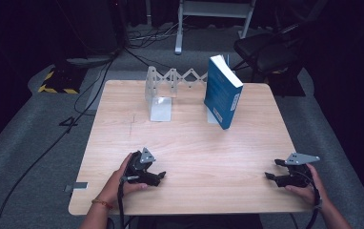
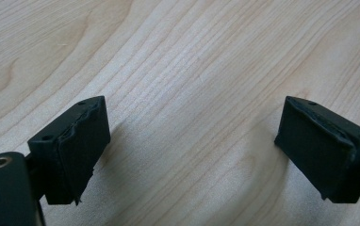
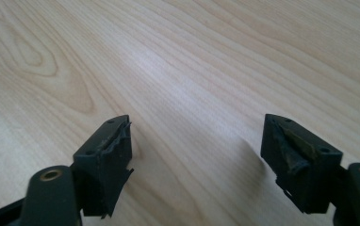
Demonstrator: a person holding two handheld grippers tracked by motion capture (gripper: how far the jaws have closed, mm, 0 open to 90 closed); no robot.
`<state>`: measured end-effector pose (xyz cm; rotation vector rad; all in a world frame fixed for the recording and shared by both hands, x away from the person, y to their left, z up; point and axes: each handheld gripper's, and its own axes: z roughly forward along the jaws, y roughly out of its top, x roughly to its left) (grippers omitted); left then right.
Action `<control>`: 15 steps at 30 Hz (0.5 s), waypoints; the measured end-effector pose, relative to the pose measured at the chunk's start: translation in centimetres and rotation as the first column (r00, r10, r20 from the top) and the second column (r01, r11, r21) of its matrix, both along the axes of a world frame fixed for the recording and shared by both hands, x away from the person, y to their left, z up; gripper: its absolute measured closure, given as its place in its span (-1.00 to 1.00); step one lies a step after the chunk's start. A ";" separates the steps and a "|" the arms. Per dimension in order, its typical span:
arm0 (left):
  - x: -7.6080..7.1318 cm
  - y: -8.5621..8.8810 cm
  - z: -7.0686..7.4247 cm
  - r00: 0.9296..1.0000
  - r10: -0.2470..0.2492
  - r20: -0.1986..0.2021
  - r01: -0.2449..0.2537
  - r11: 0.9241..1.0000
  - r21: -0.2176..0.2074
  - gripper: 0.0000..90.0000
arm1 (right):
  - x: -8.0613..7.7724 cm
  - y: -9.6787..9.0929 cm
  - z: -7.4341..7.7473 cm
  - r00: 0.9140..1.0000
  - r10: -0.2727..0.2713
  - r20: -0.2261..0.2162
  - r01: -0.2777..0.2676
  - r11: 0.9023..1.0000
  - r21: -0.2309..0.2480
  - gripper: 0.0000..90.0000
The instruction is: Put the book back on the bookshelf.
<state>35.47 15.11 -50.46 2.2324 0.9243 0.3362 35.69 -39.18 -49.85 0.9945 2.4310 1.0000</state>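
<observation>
Left claw: our left gripper [image 1: 160,177] rests low at the near edge of the table [image 1: 185,143], jaws spread wide with bare wood between them; it has hold of nothing.
Right claw: our right gripper [image 1: 271,170] sits near the table's right front corner, jaws also wide apart and empty, pointing towards the left one.
Book from the claws: the blue book [image 1: 223,91] stands well ahead of both, leaning slightly, nearer our right gripper's side than the left's.
Bookend rack beyond: the book leans at the right end of the folding metal rack [image 1: 170,81], whose left plate stands free, well apart from either claw.
Step in hand, as we judge it: a reach for the book.
Doing it well: we would bring the right claw forward and slightly inward, keep the jaws wide, and take the book by its near edge, steadying with the left so it does not topple.
</observation>
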 end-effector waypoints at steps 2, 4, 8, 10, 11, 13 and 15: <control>0.0 0.0 0.0 1.000 0.000 0.000 0.000 1.000 0.000 -0.76 | -0.4 -0.6 -0.3 1.000 -0.015 -0.008 0.016 0.999 0.034 -0.47; 0.0 0.0 0.0 1.000 0.000 0.000 0.000 1.000 0.000 -0.76 | -0.9 -1.4 -0.5 0.999 -0.033 0.009 0.032 0.998 0.053 -0.49; 0.0 0.0 0.0 1.000 0.000 0.000 0.000 1.000 0.000 -0.76 | -1.2 -1.9 -0.6 0.999 -0.051 0.007 0.050 0.997 0.056 -0.49; 0.0 0.0 0.0 1.000 0.000 0.000 0.000 1.000 0.000 -0.76 | -1.3 -1.9 -0.6 0.998 -0.055 0.009 0.055 0.997 0.053 -0.50; 0.0 0.0 0.0 1.000 0.000 0.000 0.000 1.000 0.000 -0.76 | -1.3 -1.9 -0.6 0.998 -0.056 0.009 0.055 0.997 0.053 -0.50; 0.0 0.0 0.0 1.000 -0.003 0.001 0.003 1.000 0.001 -0.76 | -1.3 -1.9 -0.6 0.998 -0.056 0.009 0.055 0.997 0.053 -0.50; 0.0 0.0 0.0 1.000 -0.001 0.002 0.001 1.000 0.001 -0.76 | -1.2 -1.9 -0.6 0.999 -0.053 0.006 0.052 0.997 0.055 -0.51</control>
